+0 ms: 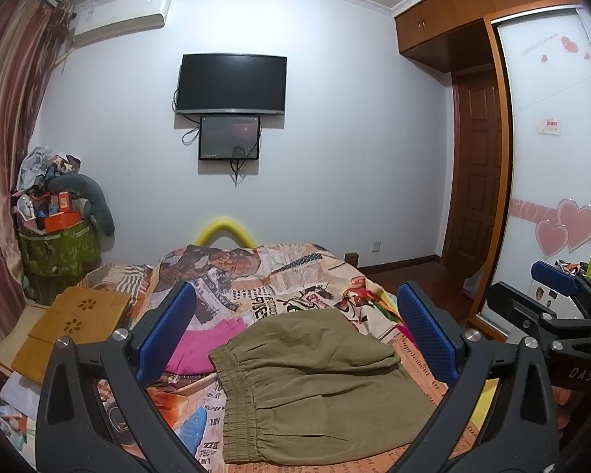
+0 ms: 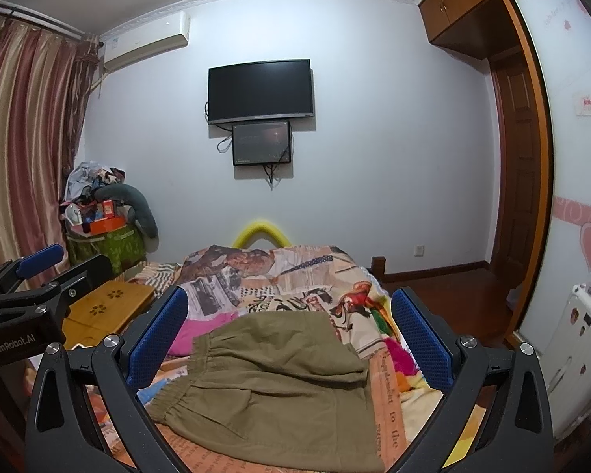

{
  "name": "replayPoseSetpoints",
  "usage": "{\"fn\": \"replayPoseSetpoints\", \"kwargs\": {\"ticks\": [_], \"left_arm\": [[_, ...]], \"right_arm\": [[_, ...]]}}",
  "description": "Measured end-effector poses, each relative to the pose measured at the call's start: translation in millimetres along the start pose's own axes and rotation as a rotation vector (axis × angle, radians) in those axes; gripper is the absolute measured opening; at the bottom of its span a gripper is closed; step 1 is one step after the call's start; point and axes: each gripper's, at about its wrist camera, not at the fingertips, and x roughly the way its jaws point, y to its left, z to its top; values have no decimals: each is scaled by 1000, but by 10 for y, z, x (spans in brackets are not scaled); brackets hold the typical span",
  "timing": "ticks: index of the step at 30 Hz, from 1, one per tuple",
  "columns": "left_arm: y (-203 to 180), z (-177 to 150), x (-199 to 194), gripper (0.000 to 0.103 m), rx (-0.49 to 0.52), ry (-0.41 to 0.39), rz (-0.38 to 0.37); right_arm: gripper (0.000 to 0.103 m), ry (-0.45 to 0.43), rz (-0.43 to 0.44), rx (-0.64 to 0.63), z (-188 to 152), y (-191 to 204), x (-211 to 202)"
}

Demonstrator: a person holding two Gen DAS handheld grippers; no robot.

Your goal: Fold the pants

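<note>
A bed is carrying everything here, covered by a newspaper-print bedspread. Olive-green pants, folded into a compact bundle, are lying flat on the spread with the elastic waistband facing left. A pink garment is lying just beyond them, touching their far edge. A bamboo lap desk is resting at the left side.

Both views are evenly lit by soft, cool indoor light from above, dim enough to leave mild grain and no hard shadows. Fisheye distortion bows the curtain and wardrobe at the sides, with black vignette corners. Focus holds across the frame; the television reads flat black without glare.
</note>
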Motion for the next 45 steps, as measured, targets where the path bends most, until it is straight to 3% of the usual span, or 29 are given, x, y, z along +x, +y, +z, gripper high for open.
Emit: {"fn": "replayPoseSetpoints", "kwargs": {"ticks": [7,16,23,28,35,42,45], "left_arm": [[74,-73,427,103,2,82,33],[362,-357,1337,103,0,274,73],[693,-783,2077,103,29,456,157],[926,-1111,2486,103,15,592,156],[1120,-1483,2901,103,15,734,158],[1100,-1752,3197,103,47,830,115],[1064,-1826,3273,103,61,849,98]], "right_arm": [[103,54,-32,1,-79,-158,282],[103,162,-98,-64,-357,-403,835],[103,348,-81,-86,-751,-756,1371],[102,521,-46,-19,-1089,-1025,1758],[100,658,-23,-8,-1392,-1214,2209],[83,723,11,41,-1523,-1398,2571],[66,770,38,89,-1610,-1482,2703]]}}
